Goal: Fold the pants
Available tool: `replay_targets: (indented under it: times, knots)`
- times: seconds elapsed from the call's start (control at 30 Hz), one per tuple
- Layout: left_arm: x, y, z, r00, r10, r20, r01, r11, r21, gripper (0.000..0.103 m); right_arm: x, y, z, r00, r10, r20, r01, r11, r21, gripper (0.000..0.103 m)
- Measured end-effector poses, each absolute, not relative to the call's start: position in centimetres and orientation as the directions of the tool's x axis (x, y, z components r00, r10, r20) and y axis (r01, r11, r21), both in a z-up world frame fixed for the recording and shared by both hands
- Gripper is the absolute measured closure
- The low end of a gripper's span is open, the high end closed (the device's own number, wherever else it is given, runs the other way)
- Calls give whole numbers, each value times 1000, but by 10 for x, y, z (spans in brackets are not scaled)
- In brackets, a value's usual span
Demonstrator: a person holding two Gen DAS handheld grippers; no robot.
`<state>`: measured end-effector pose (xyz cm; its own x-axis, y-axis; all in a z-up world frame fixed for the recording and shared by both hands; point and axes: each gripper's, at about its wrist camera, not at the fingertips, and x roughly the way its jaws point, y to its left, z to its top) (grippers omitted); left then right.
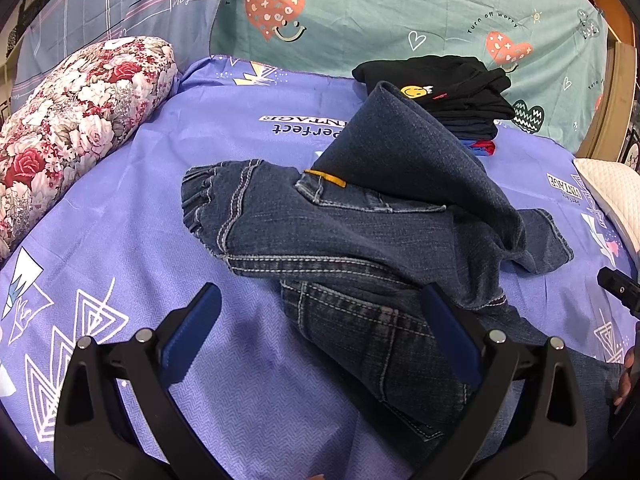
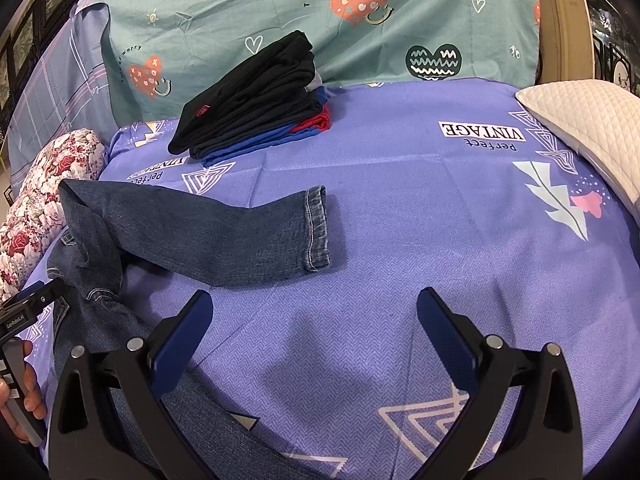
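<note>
Dark blue jeans (image 1: 360,232) lie crumpled on the purple bedsheet (image 1: 132,208). The waistband is at the left and one leg is bunched up and folded back toward the far side. My left gripper (image 1: 320,300) is open just in front of the jeans, with its right finger (image 1: 448,328) over the denim. In the right wrist view one leg (image 2: 224,232) lies flat with its hem (image 2: 318,228) pointing right. My right gripper (image 2: 314,304) is open and empty over bare sheet, in front of that leg.
A stack of folded black, blue and red clothes (image 2: 256,100) sits at the back of the bed. A floral pillow (image 1: 68,128) lies at the left, a white quilted pillow (image 2: 592,124) at the right. A teal heart-print sheet (image 1: 400,12) lies behind.
</note>
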<state>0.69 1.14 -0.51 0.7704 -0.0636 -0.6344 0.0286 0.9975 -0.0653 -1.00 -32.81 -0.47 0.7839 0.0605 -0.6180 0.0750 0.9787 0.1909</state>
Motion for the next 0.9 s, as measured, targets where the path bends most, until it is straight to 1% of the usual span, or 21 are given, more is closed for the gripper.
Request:
replay_targets:
  times: [0.6, 0.67, 0.7, 0.77, 0.8, 0.9]
  knots:
    - [7, 11, -8, 762, -71, -644, 26, 997, -79, 2, -10, -326, -7, 782, 64, -620, 71, 979, 189, 1]
    - [6, 21, -5, 748, -100, -656, 20, 992, -128, 2, -10, -326, -6, 781, 64, -621, 71, 979, 191, 1]
    - [4, 32, -3, 737, -138, -661, 19, 983, -185, 2, -10, -326, -7, 780, 66, -622, 71, 979, 193, 1]
    - [2, 52, 4, 723, -172, -669, 8, 971, -241, 2, -11, -328, -7, 779, 73, -623, 71, 976, 204, 1]
    - [2, 60, 7, 722, -168, -671, -3, 969, -246, 2, -12, -329, -6, 777, 74, -626, 75, 975, 209, 1]
    - [11, 98, 25, 729, -97, -677, -60, 977, -204, 2, -8, -335, -1, 744, 115, -658, 79, 963, 257, 1]
